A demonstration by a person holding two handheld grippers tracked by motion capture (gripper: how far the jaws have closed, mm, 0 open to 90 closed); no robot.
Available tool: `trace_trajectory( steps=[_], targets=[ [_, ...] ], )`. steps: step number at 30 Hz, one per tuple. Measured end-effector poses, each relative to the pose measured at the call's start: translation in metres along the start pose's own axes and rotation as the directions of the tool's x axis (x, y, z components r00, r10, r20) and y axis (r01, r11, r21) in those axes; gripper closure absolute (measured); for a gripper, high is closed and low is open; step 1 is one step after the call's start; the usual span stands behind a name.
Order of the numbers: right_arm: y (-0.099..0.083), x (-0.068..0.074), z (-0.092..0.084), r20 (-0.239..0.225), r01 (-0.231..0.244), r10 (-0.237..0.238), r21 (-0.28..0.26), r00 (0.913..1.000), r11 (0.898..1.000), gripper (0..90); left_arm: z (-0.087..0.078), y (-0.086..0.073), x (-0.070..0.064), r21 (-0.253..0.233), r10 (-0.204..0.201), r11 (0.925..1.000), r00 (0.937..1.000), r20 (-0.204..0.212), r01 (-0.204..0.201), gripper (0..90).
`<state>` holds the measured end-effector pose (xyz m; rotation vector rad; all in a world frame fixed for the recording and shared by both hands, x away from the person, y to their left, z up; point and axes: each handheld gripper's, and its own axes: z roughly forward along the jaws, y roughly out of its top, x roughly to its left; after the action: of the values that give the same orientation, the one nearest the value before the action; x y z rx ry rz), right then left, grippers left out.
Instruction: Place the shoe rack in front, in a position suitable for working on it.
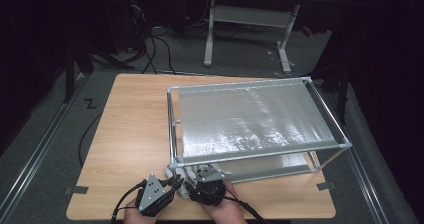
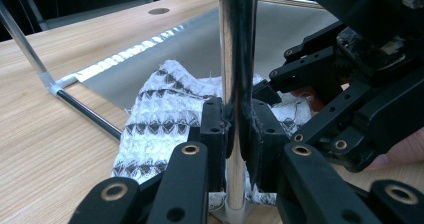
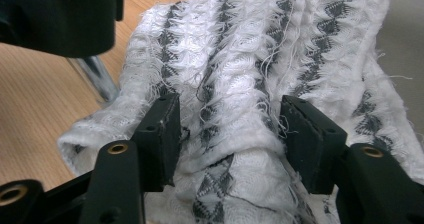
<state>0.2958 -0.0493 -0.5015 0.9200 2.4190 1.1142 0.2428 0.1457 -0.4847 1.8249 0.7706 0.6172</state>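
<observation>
**Cloth at the rack's near corner**

High view: both claws meet at the near left corner of the metal rack (image 1: 260, 119) on the wooden surface (image 1: 130, 129).

Left gripper view: left claw (image 2: 239, 134) is clamped on the rack's upright post (image 2: 237, 59).

Right gripper view: right claw (image 3: 230, 134) stands part open around a fold of the white patterned cloth (image 3: 250, 64); whether its pads press it, I cannot tell.

1. A white cloth (image 3: 250, 84) with dark grey zigzag stripes is lying bunched and rumpled on the wooden table, at the near left corner of the metal rack (image 1: 260, 156). Its weave is looking loose and frayed, with threads sticking out.
2. The cloth (image 2: 165, 114) is lying partly on the grey lower shelf and partly spilling over the rack's bottom bar onto the table.
3. The rack is standing upright on the table, a frame of thin shiny bars carrying two grey sheet shelves; its near left corner post (image 2: 237, 59) is rising straight up just in front of the cloth.
</observation>
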Motion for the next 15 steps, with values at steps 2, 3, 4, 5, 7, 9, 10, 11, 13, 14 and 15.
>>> trace_trajectory(
  steps=[2,3,4,5,7,9,10,11,13,14,15],
  targets=[
    [0.0,0.0,0.0,0.006,0.003,-0.003,-0.003,1.0,1.0,38.8,0.0,0.0,0.0,0.0,0.0,1.0,1.0,0.0,0.0,79.5],
    [0.0,-0.001,0.0,0.008,0.0,0.0,-0.001,1.0,1.0,36.8,0.0,0.0,0.0,-0.001,0.0,1.0,1.0,0.001,0.0,79.5],
    [0.0,-0.002,0.001,0.008,-0.007,0.007,-0.001,0.9999,1.0,34.5,0.0,0.0,0.0,-0.001,0.0,1.0,1.0,0.001,0.0,79.5],
    [0.0,-0.003,0.001,0.006,-0.018,0.018,0.002,0.9998,1.0,33.0,0.0,0.0,0.0,-0.001,0.0,1.0,1.0,0.001,0.0,79.4],
    [0.0,-0.006,0.003,-0.015,-0.035,0.035,0.001,0.9993,0.999,32.8,0.0,0.0,0.0,-0.001,-0.001,1.0,1.0,0.0,0.001,79.5],
    [-0.001,-0.009,0.004,-0.032,-0.055,0.055,0.005,0.9979,0.998,33.5,0.0,0.0,0.0,0.0,0.001,1.0,1.0,0.001,-0.001,79.4],
    [-0.002,-0.011,0.004,-0.04,-0.055,0.056,0.005,0.9976,0.998,34.4,0.0,0.0,0.0,0.0,0.001,1.0,1.0,0.001,-0.001,79.4],
    [-0.002,-0.01,0.003,-0.047,-0.067,0.068,0.014,0.9966,0.998,36.0,0.0,0.0,0.0,0.0,0.004,1.0,1.0,0.001,-0.004,79.4],
    [-0.002,-0.011,0.003,-0.047,-0.035,0.035,0.01,0.9983,0.999,45.7,0.0,0.0,0.0,0.001,0.006,1.0,1.0,0.0,-0.006,79.3],
    [-0.001,-0.01,0.002,-0.052,-0.029,0.03,0.009,0.9982,1.0,49.0,0.0,0.0,0.0,0.0,0.008,1.0,1.0,0.0,-0.008,79.3],
    [-0.001,-0.01,0.002,-0.056,-0.017,0.017,0.005,0.9983,1.0,52.8,0.0,0.0,0.0,0.0,0.008,1.0,1.0,0.0,-0.008,79.2]
  ],
)
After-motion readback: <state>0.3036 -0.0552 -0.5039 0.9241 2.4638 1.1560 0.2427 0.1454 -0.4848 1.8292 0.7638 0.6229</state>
